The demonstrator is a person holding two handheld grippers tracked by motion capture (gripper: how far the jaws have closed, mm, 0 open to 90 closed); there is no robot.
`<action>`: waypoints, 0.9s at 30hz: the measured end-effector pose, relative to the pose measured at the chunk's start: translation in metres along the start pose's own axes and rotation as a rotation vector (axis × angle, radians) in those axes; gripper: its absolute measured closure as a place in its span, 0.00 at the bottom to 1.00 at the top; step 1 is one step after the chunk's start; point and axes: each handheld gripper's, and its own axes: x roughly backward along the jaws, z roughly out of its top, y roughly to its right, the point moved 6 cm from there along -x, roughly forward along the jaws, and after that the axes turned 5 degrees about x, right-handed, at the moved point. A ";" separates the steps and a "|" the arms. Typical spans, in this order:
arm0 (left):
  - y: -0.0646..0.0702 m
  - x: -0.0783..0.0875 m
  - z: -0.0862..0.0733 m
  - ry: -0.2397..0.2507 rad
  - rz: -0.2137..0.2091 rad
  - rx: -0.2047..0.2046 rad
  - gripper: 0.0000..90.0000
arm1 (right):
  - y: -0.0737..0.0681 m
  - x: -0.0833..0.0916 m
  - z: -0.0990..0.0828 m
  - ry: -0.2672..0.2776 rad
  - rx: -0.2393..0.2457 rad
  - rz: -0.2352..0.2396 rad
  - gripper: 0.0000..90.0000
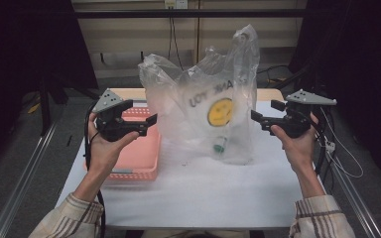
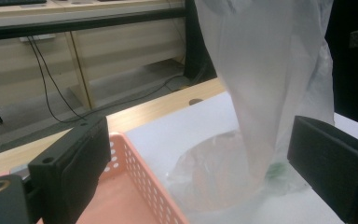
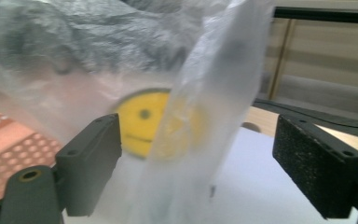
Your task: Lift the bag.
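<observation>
A clear plastic bag (image 1: 213, 99) printed with a yellow smiley face (image 1: 220, 112) stands slumped on the white table (image 1: 203, 193). A small green and white item (image 1: 220, 146) lies inside it near the bottom. My left gripper (image 1: 141, 113) is just left of the bag, over the pink basket (image 1: 139, 158), with its jaws wide apart and nothing between them. My right gripper (image 1: 263, 110) points at the bag's right edge, also open. In the right gripper view a strip of the bag (image 3: 191, 116) rises between the pads (image 3: 319, 163) without being pressed, beside the smiley face (image 3: 140, 121). The left gripper view shows the bag (image 2: 261, 93) ahead.
The perforated pink basket (image 2: 135, 186) sits at the table's left side, partly under my left hand. A wooden desk edge (image 2: 158, 109) and hanging cables (image 1: 172, 39) lie behind the table. Metal rails (image 1: 25, 173) run along both sides on the floor.
</observation>
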 end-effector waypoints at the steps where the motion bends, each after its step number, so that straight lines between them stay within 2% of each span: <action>1: 0.000 0.001 -0.002 -0.001 -0.001 0.000 0.06 | -0.002 0.001 -0.002 -0.004 0.003 0.002 0.16; 6: 0.000 0.007 -0.015 -0.013 0.000 -0.001 0.05 | -0.013 0.004 -0.014 -0.025 0.013 0.012 0.15; 8: 0.002 0.009 -0.021 -0.031 0.006 -0.022 0.04 | -0.016 0.005 -0.021 -0.039 0.013 0.024 0.14; 9: 0.004 0.011 -0.024 -0.033 0.002 -0.018 0.04 | -0.017 0.006 -0.024 -0.045 0.014 0.028 0.14; 11: 0.008 0.015 -0.031 -0.042 -0.014 -0.036 0.04 | -0.018 0.007 -0.030 -0.062 0.014 0.024 0.13; 14: 0.010 0.019 -0.040 -0.043 -0.022 -0.041 0.04 | -0.019 0.009 -0.039 -0.074 0.014 0.018 0.11; 18: 0.010 0.021 -0.051 -0.055 -0.016 -0.030 0.04 | -0.021 0.013 -0.050 -0.078 -0.002 0.015 0.11; 21: 0.013 0.021 -0.060 -0.092 -0.018 -0.027 0.04 | -0.024 0.017 -0.058 -0.091 -0.027 0.015 0.13; 24: 0.019 0.023 -0.068 -0.102 -0.026 -0.045 0.04 | -0.029 0.020 -0.065 -0.109 -0.020 0.006 0.12; 27: 0.023 0.028 -0.077 -0.111 -0.028 -0.044 0.05 | -0.033 0.024 -0.071 -0.118 -0.022 0.005 0.12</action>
